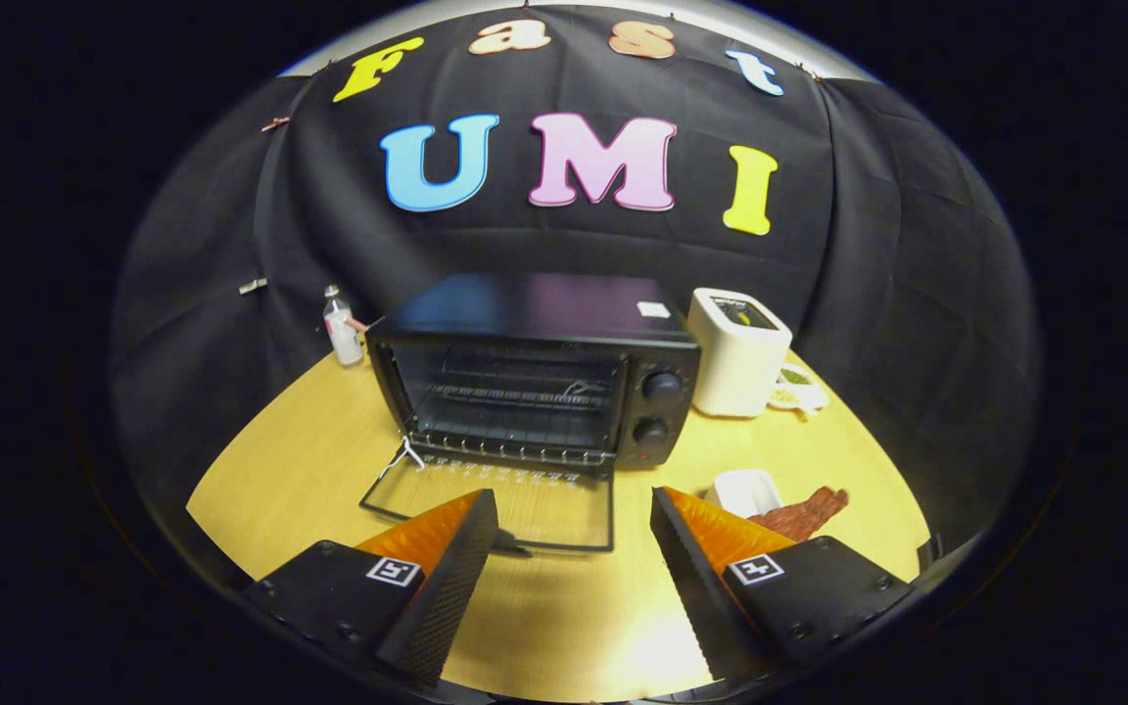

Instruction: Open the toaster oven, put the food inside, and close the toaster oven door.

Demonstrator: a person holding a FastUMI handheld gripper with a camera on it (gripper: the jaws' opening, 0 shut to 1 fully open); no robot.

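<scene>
Spreading wide and pale, wooden surface (309,460). Hovering above it, gripper (574,529) gaping wide, holding nothing. Lying flat just ahead of the fingers, glass door (535,509). Sitting just right of them, food (804,512) beside a white dish (745,488). Standing open beyond, toaster oven (535,377).

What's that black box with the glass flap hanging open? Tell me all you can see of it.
It is a toaster oven, black with a glossy top, standing on the wooden table. Its glass door is folded down flat toward the open gripper. A wire rack sits inside, with no food on it. Two round knobs are stacked at its right. A white appliance stands beside it.
</scene>
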